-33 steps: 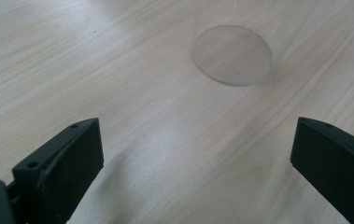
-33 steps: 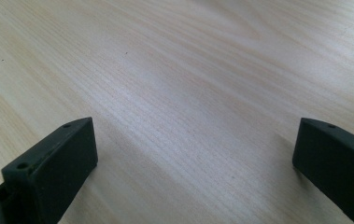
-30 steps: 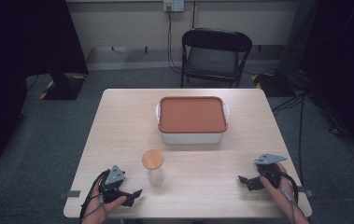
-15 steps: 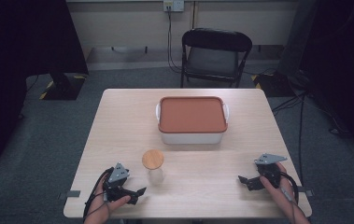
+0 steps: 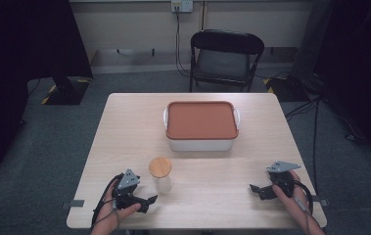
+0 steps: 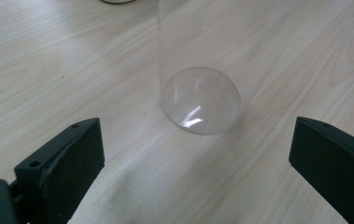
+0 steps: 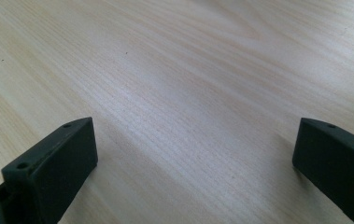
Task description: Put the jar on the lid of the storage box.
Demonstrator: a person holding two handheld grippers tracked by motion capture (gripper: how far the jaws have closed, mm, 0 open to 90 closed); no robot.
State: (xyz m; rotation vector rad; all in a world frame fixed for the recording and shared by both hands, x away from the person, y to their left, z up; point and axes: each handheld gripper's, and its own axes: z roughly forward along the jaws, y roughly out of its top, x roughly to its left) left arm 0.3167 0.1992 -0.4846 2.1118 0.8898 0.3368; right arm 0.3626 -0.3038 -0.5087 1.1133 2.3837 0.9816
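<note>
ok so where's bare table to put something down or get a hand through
Widest bare stretch: the front of the table, between the jar and the right gripper. Strips left and right of the lidded box are also free. It is tight at the front left, where the left gripper sits by the jar.

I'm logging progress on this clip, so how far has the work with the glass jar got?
Nothing looks done yet: the glass jar stands upright on the table with its wooden lid on. In hand: the left gripper points at the jar, jaws wide open, jar base just ahead, untouched. The right gripper rests open, apart. Closing in and gripping are left.
</note>
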